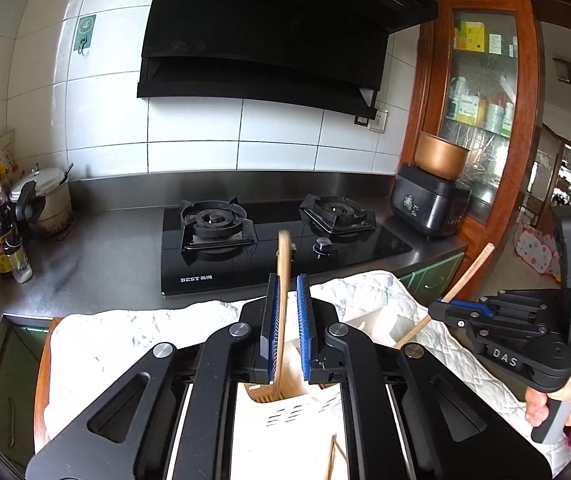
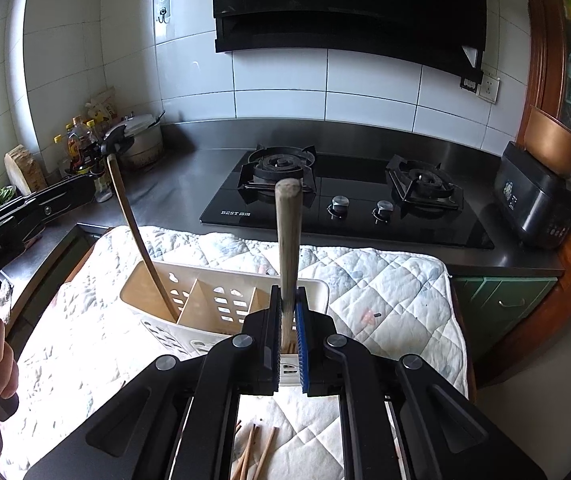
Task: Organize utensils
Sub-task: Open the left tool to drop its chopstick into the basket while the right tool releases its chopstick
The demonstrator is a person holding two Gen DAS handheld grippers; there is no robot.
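Note:
A white slotted utensil holder (image 2: 221,304) with compartments stands on a quilted cloth (image 2: 385,280). My left gripper (image 1: 288,296) is open, its jaws apart around a wooden spatula (image 1: 283,300) that stands in the holder's left compartment and leans on the left pad. The spatula also shows in the right wrist view (image 2: 137,236). My right gripper (image 2: 287,312) is shut on a wooden-handled utensil (image 2: 289,240), held upright with its lower end in the holder's right compartment; its handle shows in the left wrist view (image 1: 461,284). Several chopsticks (image 2: 251,452) lie on the cloth near me.
A black gas hob (image 2: 345,196) sits on the steel counter behind the cloth. A black rice cooker (image 2: 533,196) with a copper pot stands at the right. Bottles (image 2: 81,148) and a pressure cooker (image 2: 141,136) stand at the back left. A range hood hangs above.

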